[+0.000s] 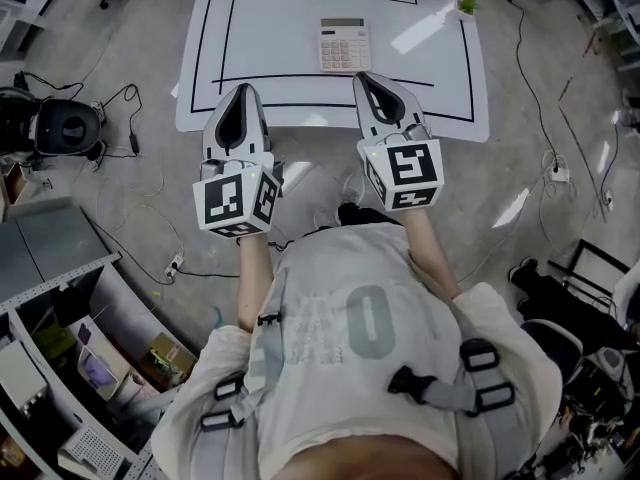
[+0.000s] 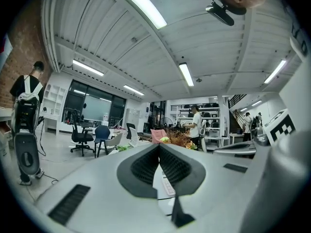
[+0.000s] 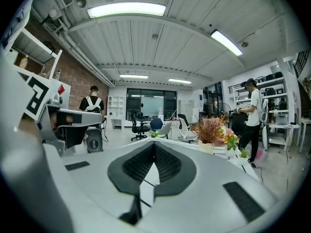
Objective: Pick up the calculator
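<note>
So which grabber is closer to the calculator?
The right gripper: the pale button calculator lies just beyond its tip, while the left gripper sits farther aside.

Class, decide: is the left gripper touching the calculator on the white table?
Apart. In the head view, bare table separates the left gripper from the calculator, which lies farther in, to the right.

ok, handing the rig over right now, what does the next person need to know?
Left gripper: shut, empty, tip over the near edge of the table.
Right gripper: shut, empty, just short of the calculator in the head view.
Calculator: flat on the table, keys up, nothing touching it, nearer the right gripper.
Done: no grip yet.
Left: open a gripper, probably the right, close on the calculator, lift.
</note>
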The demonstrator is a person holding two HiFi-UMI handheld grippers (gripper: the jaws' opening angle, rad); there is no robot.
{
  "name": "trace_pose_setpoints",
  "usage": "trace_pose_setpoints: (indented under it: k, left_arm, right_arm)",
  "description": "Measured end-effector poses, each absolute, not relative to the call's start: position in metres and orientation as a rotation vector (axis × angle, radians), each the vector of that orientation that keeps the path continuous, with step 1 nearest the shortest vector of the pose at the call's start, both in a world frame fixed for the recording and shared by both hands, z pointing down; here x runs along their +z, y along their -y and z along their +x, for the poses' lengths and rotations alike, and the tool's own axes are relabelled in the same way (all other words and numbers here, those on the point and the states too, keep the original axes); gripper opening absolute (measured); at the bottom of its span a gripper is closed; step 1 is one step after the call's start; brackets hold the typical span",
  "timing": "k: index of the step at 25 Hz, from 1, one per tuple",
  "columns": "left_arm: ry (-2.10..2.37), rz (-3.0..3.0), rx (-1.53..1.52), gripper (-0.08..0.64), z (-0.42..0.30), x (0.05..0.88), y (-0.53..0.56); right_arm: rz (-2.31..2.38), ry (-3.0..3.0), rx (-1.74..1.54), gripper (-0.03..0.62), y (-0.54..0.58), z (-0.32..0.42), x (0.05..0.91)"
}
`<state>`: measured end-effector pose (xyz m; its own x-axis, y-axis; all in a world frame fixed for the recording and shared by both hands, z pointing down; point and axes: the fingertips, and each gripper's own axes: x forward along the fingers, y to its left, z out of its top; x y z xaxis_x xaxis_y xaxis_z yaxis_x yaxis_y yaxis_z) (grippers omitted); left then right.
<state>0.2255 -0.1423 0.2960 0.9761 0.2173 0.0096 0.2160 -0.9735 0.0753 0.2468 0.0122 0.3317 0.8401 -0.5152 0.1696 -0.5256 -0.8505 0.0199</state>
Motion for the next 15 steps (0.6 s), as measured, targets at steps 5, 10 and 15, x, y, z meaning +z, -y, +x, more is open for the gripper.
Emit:
trace_pose_setpoints:
  k: [5, 10, 15]
  left_arm:
    - [-0.338, 3.057, -0.010, 0.020, 0.255, 0.293, 0.125]
    - [-0.325, 3.030, 0.007, 0.020, 0.269, 0.304, 0.105]
    - [-0.367, 2.973, -0.048, 0.020, 0.281, 0.292, 0.087]
  right_arm:
    - [2.939, 0.852, 0.257, 0.006, -0.026, 0.276, 0.340]
    - [2.923, 0.893, 0.265, 0.006, -0.040, 0.283, 0.350]
    - [2.951, 0.867, 0.249, 0.006, -0.059, 0.291, 0.349]
